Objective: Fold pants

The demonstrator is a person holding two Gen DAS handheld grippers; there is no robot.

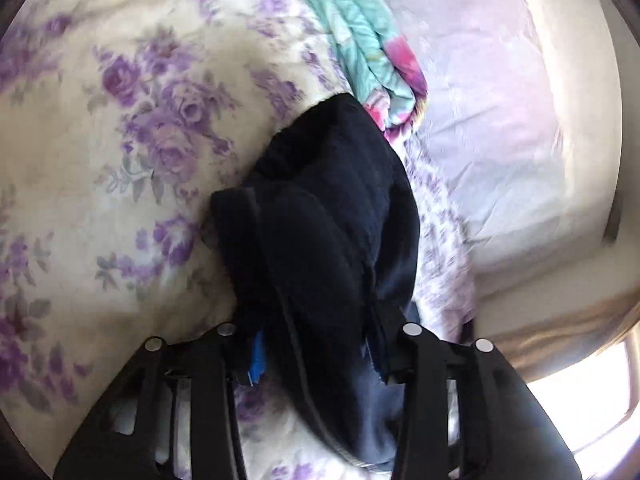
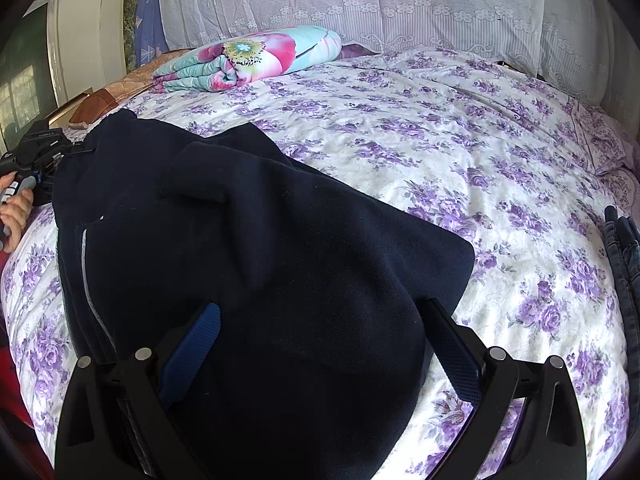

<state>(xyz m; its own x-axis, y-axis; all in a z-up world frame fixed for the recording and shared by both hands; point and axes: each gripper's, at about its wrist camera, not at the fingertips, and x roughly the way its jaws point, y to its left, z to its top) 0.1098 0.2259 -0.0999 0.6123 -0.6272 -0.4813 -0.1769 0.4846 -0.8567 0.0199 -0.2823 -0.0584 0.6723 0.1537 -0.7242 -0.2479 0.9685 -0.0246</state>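
Navy pants [image 2: 256, 264] lie on the floral bed [image 2: 460, 152]; left hand-held gripper [image 1: 316, 344] clamps them, right hand-held gripper [image 2: 320, 316] spread apart.

Dark navy pants [image 2: 256, 248] of a soft knit fabric, lying folded over on themselves on the purple-flowered bed [image 2: 440, 140], with a thin pale stripe running down the seam at the left. The upper layer forms a broad, smooth panel ending in a rounded corner at the right, with a raised crease near the middle. In the left wrist view the pants [image 1: 328, 216] appear bunched and ridged, rising away from the bed's surface.
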